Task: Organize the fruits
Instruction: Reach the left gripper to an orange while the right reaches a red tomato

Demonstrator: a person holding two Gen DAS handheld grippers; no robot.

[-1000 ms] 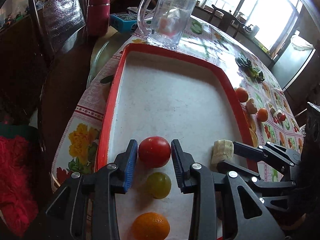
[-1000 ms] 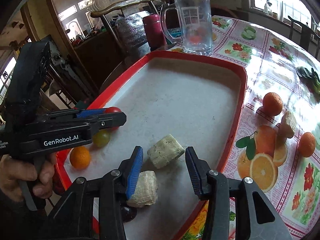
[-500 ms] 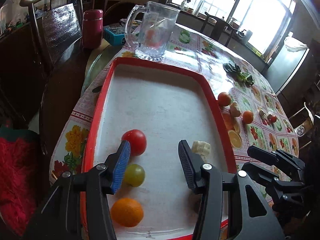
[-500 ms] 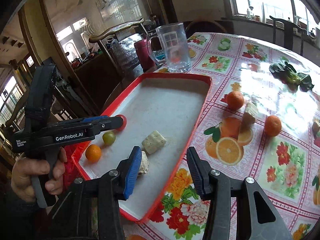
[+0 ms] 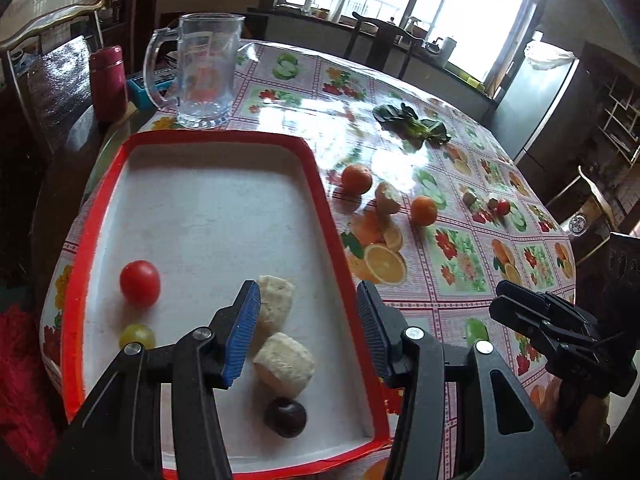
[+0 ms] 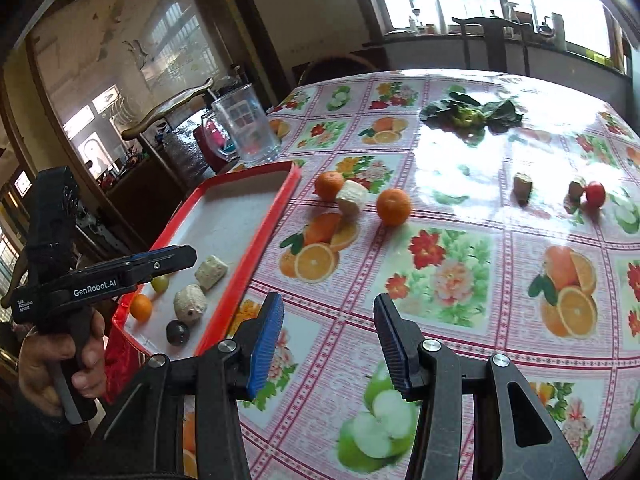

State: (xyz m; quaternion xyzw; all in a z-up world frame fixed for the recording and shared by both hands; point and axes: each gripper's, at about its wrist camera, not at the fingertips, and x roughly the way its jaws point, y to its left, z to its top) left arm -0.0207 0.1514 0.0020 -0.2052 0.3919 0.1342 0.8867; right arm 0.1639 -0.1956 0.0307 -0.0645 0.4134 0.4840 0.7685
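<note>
The red-rimmed tray [image 5: 320,200] holds a red tomato [image 5: 140,283], a green grape [image 5: 137,334], two pale banana pieces [image 5: 276,304] and a dark plum [image 5: 285,416]. My left gripper [image 5: 308,332] hangs open above the tray's near right part with nothing between its pads. The right wrist view also shows an orange [image 6: 141,306] in the tray [image 6: 256,232]. My right gripper [image 6: 328,348] is open over the flowered tablecloth, right of the tray. Ahead of it lie two oranges [image 6: 394,206], a pale piece [image 6: 352,197], brown bits [image 6: 523,187] and a small red fruit [image 6: 595,192].
A glass mug [image 5: 200,72] stands just beyond the tray, with a red flask [image 5: 108,80] and a chair to its left. Leafy greens [image 5: 412,126] lie at the far middle of the table. A hand [image 6: 60,360] holds the left gripper [image 6: 180,258].
My left gripper let go of the red tomato, opened wider, pulled back and swung right. My right gripper left the banana pieces in the tray and moved right over the tablecloth.
</note>
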